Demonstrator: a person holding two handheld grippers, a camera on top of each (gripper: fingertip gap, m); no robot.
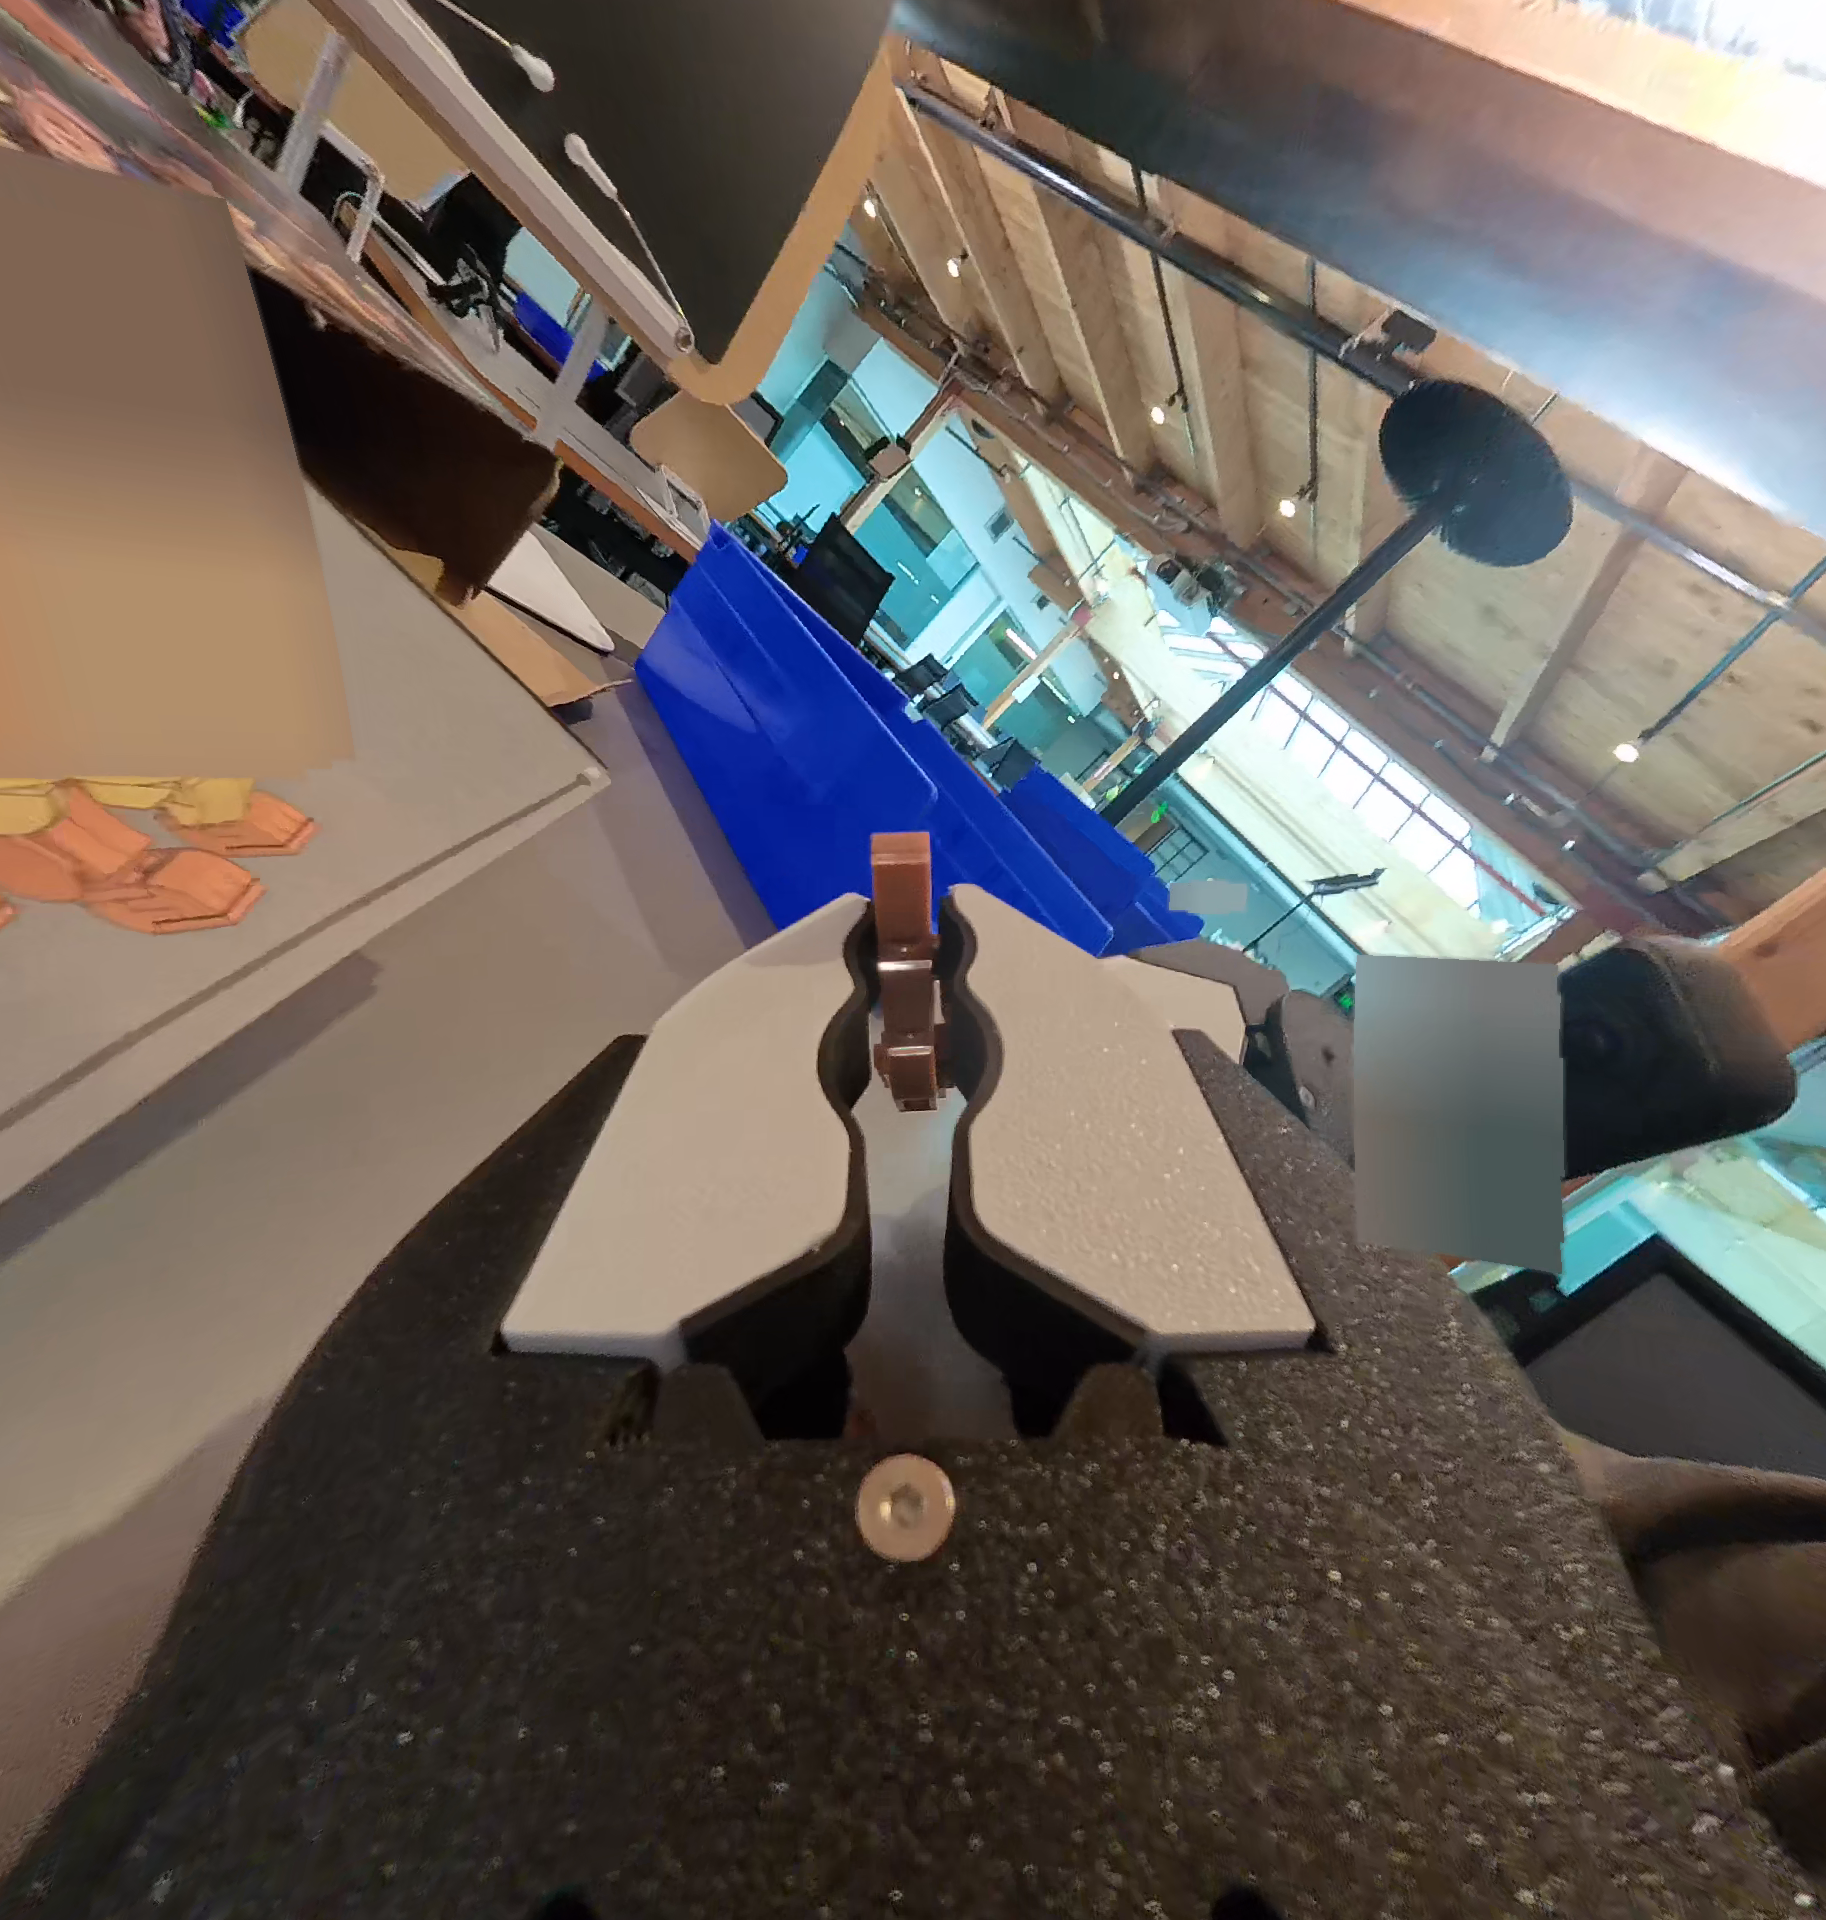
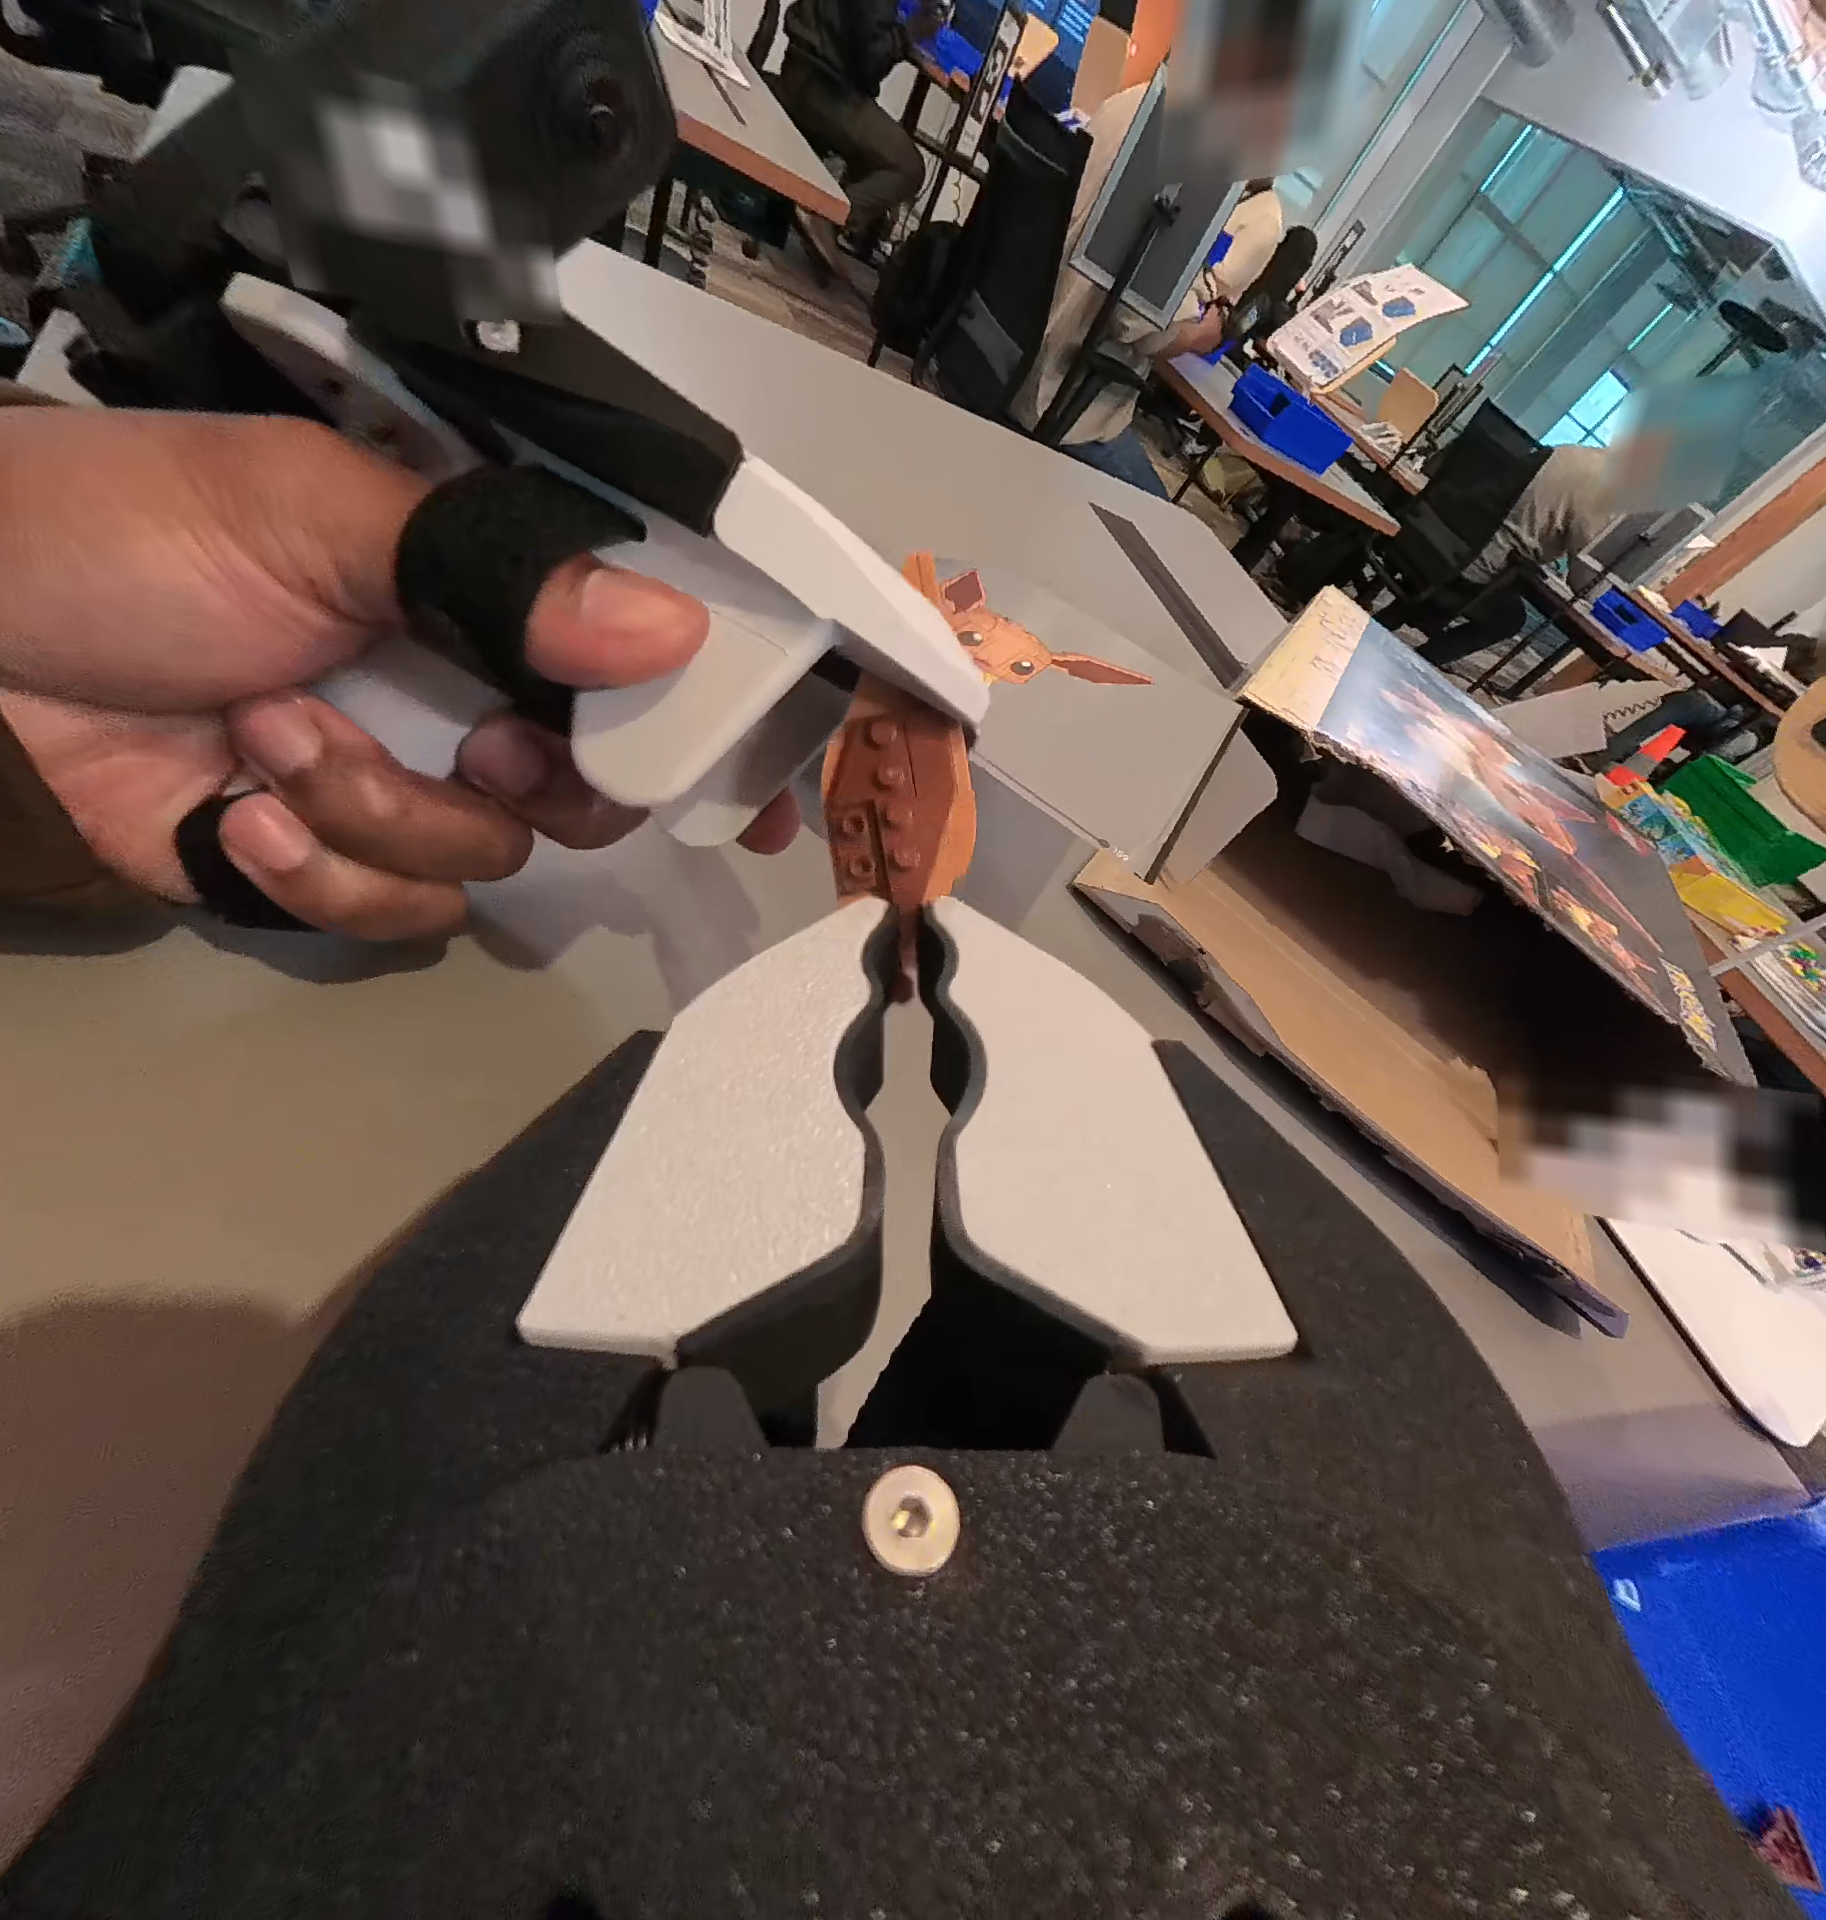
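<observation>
The left gripper [image 1: 904, 914] has its grey, grainy fingers [image 1: 763, 1049] nearly closed and pressed on a brown brick piece [image 1: 901, 966], a narrow stack of studded plastic plates seen edge-on, whose tip pokes out just beyond the fingertips. Its lower end is lost in the wavy gap between the fingers.

The right gripper [image 2: 907, 920] pinches the bottom tip of the same brown piece [image 2: 904, 800], its fingers [image 2: 774, 1081] almost together on a thin edge. In this view the piece rises ahead of the fingertips, studs facing left, and its top disappears under the other gripper's grey finger. A hand [image 2: 213, 644] with black finger straps holds that gripper to the left.

Beyond the fingers lies a smooth grey table [image 2: 161, 1091]. A torn cardboard box [image 2: 1408, 935] with a printed lid sits to the right, and blue plastic bins [image 1: 784, 707] stand past the left fingertips. The room has a timber ceiling [image 1: 1304, 436], large windows and other tables, partly blurred.
</observation>
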